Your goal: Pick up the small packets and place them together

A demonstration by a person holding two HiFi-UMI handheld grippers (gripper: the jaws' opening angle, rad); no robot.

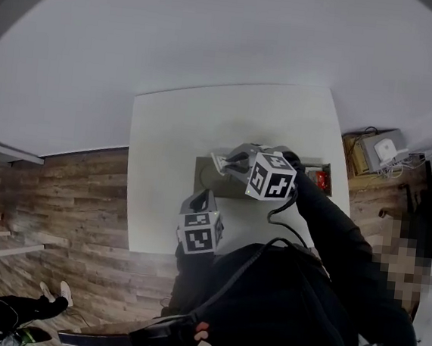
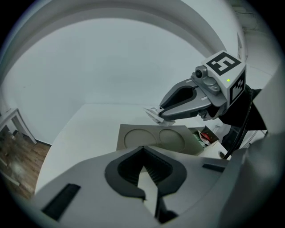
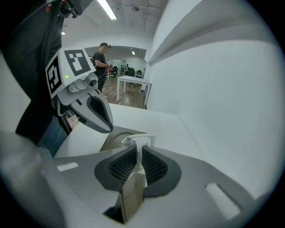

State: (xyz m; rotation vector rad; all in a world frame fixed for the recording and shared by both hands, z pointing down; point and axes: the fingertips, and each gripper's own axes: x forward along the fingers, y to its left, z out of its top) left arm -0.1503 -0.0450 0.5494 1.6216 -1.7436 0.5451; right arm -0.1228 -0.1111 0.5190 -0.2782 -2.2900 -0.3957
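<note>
My right gripper [image 1: 223, 163] is shut on a small white packet [image 3: 140, 141], which sticks out past the pads. It hangs above the left end of a grey tray [image 1: 206, 181] with two round recesses [image 2: 139, 137]. In the left gripper view the same packet [image 2: 153, 114] shows at the tip of the right gripper [image 2: 161, 114], over the tray's far edge. My left gripper [image 2: 142, 149] is lower and nearer to me, its tips together with nothing seen between them. In the right gripper view the left gripper [image 3: 107, 128] hangs just left of the tray [image 3: 111, 140]. Red and green packets [image 2: 205, 136] lie in a compartment at the tray's right end.
The tray lies on a white table [image 1: 175, 126] that stands against a white wall. Wooden floor [image 1: 70, 192] and a white shelf unit [image 1: 0, 201] are to the left. A box with a white device [image 1: 381, 150] sits to the right. A person [image 3: 101, 58] stands far off beside other white tables [image 3: 133, 82].
</note>
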